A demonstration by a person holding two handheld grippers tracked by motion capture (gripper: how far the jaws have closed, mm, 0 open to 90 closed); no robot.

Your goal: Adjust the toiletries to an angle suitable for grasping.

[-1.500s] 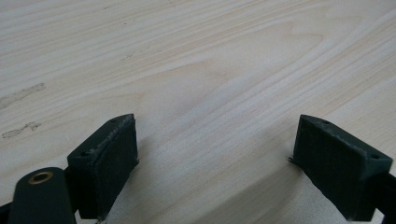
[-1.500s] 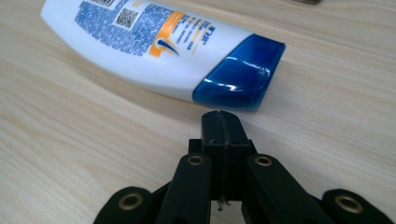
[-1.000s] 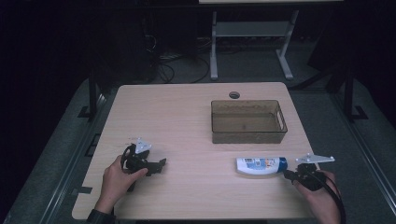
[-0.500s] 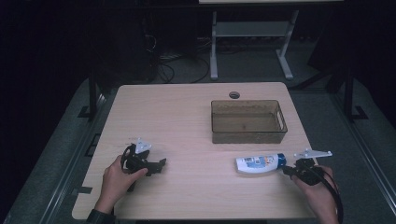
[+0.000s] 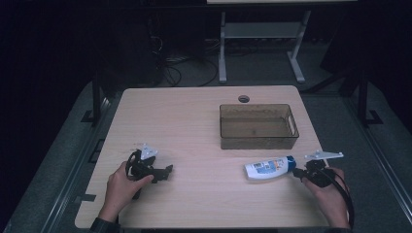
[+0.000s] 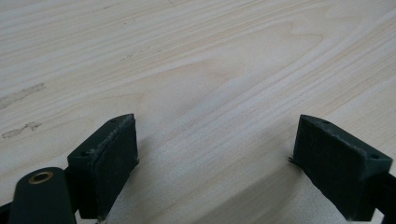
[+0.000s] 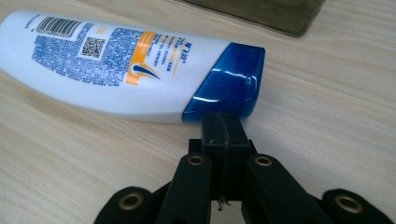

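two hand-held grippers, left (image 6: 217,158) apart over bare table (image 5: 194,116), right (image 7: 223,128) together beside bottle (image 7: 116,65) cap

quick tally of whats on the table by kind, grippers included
bottle: 1, white with a blue cap, lying on its side
bin: 1, brownish see-through, nothing visible inside
left gripper and right gripper: 2, one in each hand
total: 4

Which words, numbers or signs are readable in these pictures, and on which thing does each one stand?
None reads as quotable text.
Bottle, lying on the table: barcode, square QR code, orange-and-blue logo.
Its blue small print and the digits by the barcode: too small and blurred to read.
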